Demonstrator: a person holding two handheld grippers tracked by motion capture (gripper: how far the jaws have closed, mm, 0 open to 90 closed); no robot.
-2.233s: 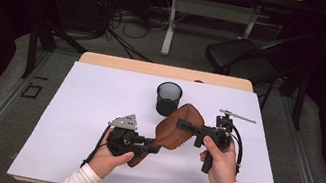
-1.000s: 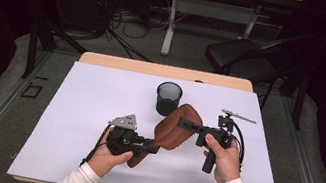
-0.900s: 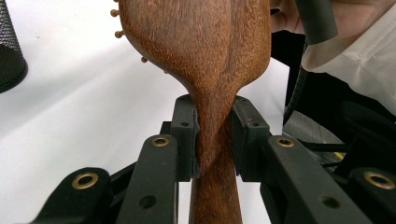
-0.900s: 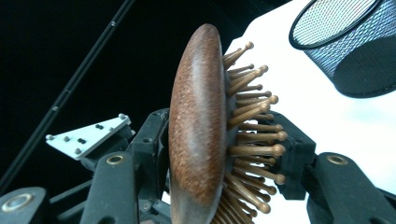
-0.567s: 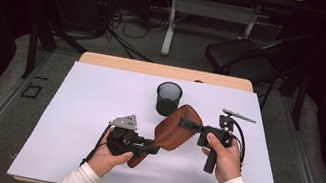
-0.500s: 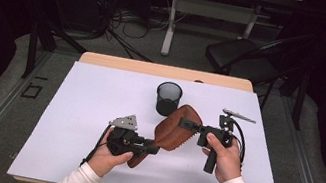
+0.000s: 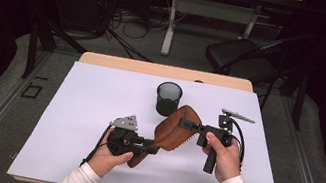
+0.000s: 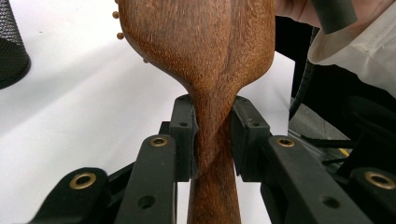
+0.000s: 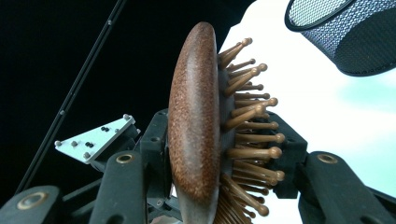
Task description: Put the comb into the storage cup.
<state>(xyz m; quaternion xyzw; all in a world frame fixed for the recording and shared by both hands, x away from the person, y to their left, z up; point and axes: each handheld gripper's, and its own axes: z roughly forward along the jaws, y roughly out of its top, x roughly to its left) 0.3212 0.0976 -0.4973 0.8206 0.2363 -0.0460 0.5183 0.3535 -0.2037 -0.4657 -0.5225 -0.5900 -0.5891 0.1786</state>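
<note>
Both grippers clamp the wooden hairbrush [image 7: 176, 128], its handle end hidden.

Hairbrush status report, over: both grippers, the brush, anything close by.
Left gripper shut on hairbrush handle. Right gripper jaws just closing, shut across the brush head, wood back to bristle tips. Brush held off the table. Mesh cup just behind.

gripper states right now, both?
Left gripper: shut on the wooden hairbrush, at its handle.
Right gripper: jaws just closing, shut on the hairbrush head.
</note>
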